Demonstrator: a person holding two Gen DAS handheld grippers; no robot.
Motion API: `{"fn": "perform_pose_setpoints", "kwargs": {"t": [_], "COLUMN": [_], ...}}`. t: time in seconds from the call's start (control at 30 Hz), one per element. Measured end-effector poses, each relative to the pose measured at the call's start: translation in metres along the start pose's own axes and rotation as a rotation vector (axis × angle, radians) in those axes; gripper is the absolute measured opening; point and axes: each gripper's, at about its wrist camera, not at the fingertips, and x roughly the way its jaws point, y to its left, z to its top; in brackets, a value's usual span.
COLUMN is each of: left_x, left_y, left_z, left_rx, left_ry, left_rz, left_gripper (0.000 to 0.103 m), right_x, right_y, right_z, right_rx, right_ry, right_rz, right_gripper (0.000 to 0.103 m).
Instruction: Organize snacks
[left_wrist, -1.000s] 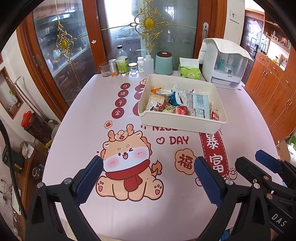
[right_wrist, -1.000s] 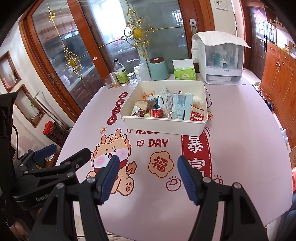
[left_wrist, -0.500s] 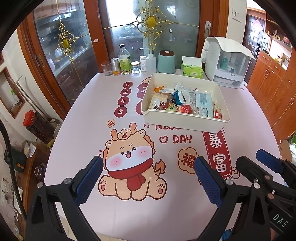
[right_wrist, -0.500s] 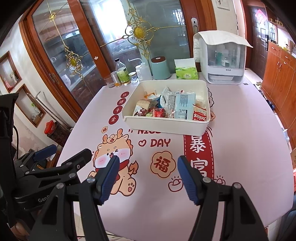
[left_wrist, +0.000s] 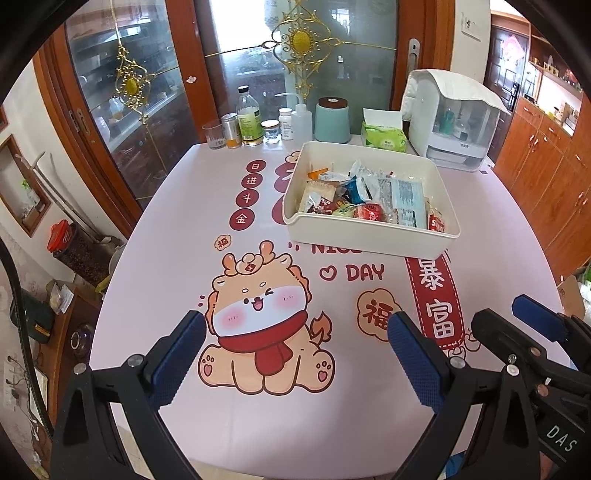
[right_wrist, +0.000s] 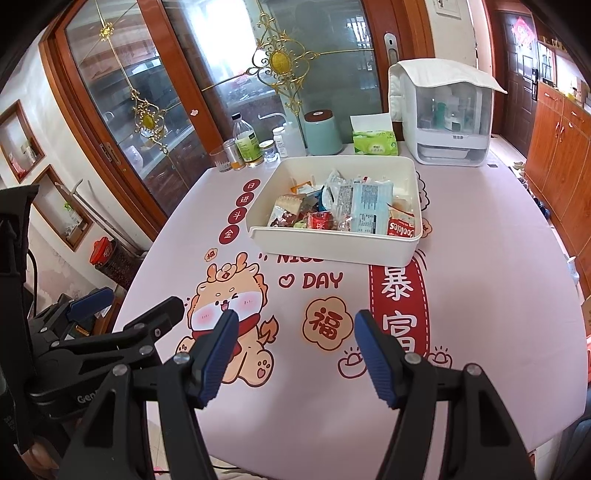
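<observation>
A cream plastic bin (left_wrist: 369, 236) (right_wrist: 332, 247) stands on the pink cartoon tablecloth and holds several wrapped snacks (left_wrist: 369, 195) (right_wrist: 347, 206). My left gripper (left_wrist: 295, 350) is open and empty, hovering over the table's near edge, well short of the bin. My right gripper (right_wrist: 293, 350) is open and empty too, beside the left one and just as far from the bin. The right gripper also shows at the right edge of the left wrist view (left_wrist: 517, 325), and the left gripper at the left of the right wrist view (right_wrist: 129, 314).
Along the table's far edge stand bottles and jars (left_wrist: 251, 125), a teal canister (left_wrist: 332, 120), a green tissue pack (left_wrist: 384, 133) and a white covered appliance (left_wrist: 454, 122). A glass door is behind; wooden cabinets (left_wrist: 546, 155) are on the right.
Both grippers have drawn back a little from the table and bin, which sit slightly lower in view. Both stay open and empty.
</observation>
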Motion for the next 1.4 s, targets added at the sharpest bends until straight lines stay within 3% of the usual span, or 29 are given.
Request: {"fn": "perform_pose_setpoints", "kwargs": {"t": [1.4], "left_x": [0.011], "left_y": [0.004], "left_z": [-0.002], "left_rx": [0.008], "left_ry": [0.033], "left_rz": [-0.002], "left_gripper": [0.098], "right_x": [0.011], "right_y": [0.001], "right_z": [-0.010], "right_rx": [0.017], "right_ry": [0.024], "right_rz": [0.013], "right_gripper": [0.066]}}
